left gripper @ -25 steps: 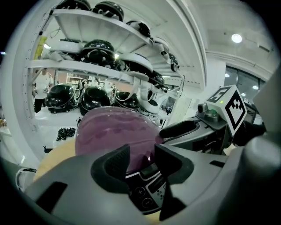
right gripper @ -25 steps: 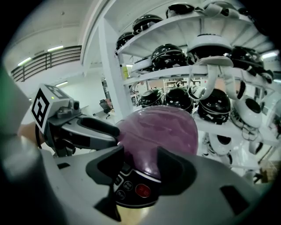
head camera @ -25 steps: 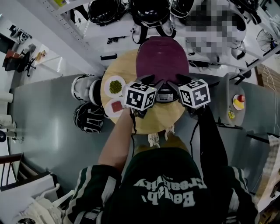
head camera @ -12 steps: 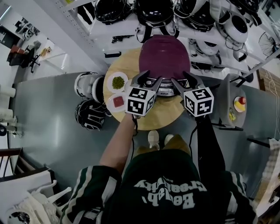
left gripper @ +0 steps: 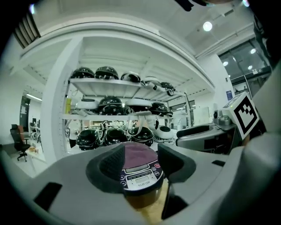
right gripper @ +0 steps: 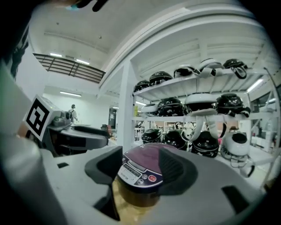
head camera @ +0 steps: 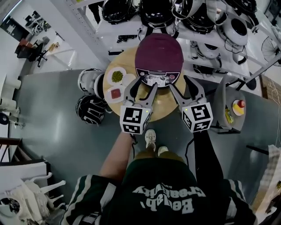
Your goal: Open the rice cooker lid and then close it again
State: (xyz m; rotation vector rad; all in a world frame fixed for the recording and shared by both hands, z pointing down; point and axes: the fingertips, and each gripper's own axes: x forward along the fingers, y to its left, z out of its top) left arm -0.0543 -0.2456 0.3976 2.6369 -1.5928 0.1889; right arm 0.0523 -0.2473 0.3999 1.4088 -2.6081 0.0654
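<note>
**Lid down, both jaws wide and clear of the cooker**

The rice cooker (head camera: 159,59) stands at the far side of the round wooden counter (head camera: 163,107). Its purple lid (head camera: 159,50) lies shut and its control panel (head camera: 157,80) faces us. We judge the lid to be a stiff, hinged shell, glossy and so rather slippery on top. It likely pivots at the back edge and is freed by a latch at the front, though we cannot make out the latch itself. The best hold, as we read it, is the front lip just above the panel, pressed or lifted from below rather than pinched on the dome. The body looks heavy enough to stay put, yet a hard push could slide it on the smooth wood.

The left gripper (head camera: 147,83) and right gripper (head camera: 179,82) hang near the cooker's front, apart from it. The jaws of both have just been opening and stand wide with nothing between them. Each gripper view shows the cooker beyond the pads, untouched. Small dishes (head camera: 117,76) sit left of the cooker, and helmets (head camera: 156,9) fill the shelf (head camera: 131,33) behind.
</note>
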